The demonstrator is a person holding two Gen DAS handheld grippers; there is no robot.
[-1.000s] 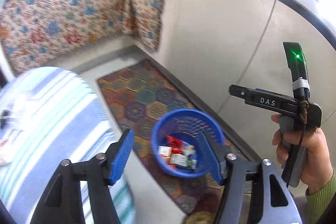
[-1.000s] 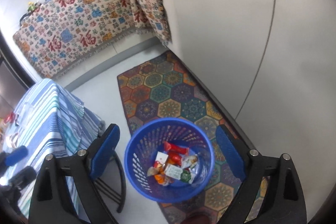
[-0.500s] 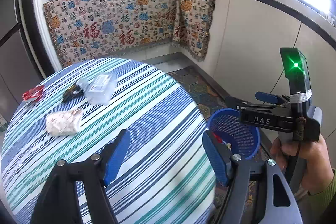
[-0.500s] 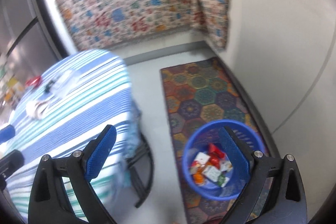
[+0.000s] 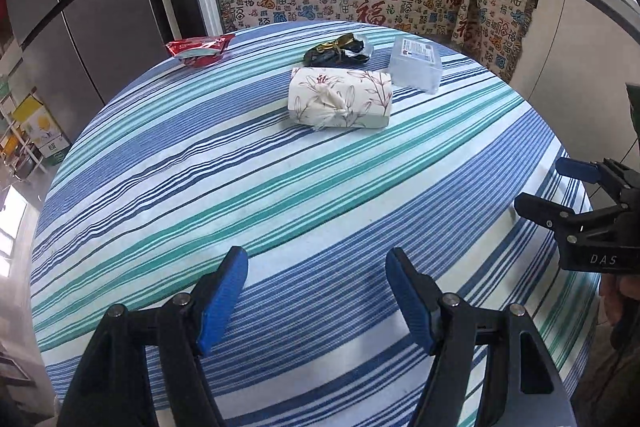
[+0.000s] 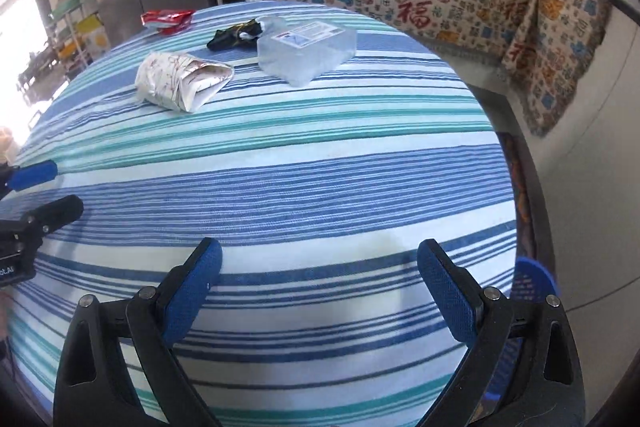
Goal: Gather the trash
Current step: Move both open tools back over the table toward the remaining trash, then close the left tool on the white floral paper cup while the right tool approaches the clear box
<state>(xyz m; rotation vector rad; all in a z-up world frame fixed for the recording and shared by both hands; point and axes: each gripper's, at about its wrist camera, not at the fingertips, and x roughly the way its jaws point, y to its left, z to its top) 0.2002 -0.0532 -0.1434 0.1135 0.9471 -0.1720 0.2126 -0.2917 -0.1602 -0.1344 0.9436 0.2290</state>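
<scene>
Both grippers hang over the near side of a round table (image 5: 280,195) in a blue and teal striped cloth; the left gripper (image 5: 316,291) has its jaws wide apart with nothing between them, and the right gripper (image 6: 318,281) is spread just as wide and as bare. The trash lies well beyond them on the far half: a flowered tissue pack (image 5: 340,103) nearest; behind it a dark crumpled wrapper (image 5: 336,53); beside that, to the right, a clear plastic box (image 5: 416,69); off to the left near the far rim, a red packet (image 5: 200,51). The wrapper may touch the box, though the right view is too soft to tell; a blue basket (image 6: 534,281) shows past the table's right edge, low on the floor.
</scene>
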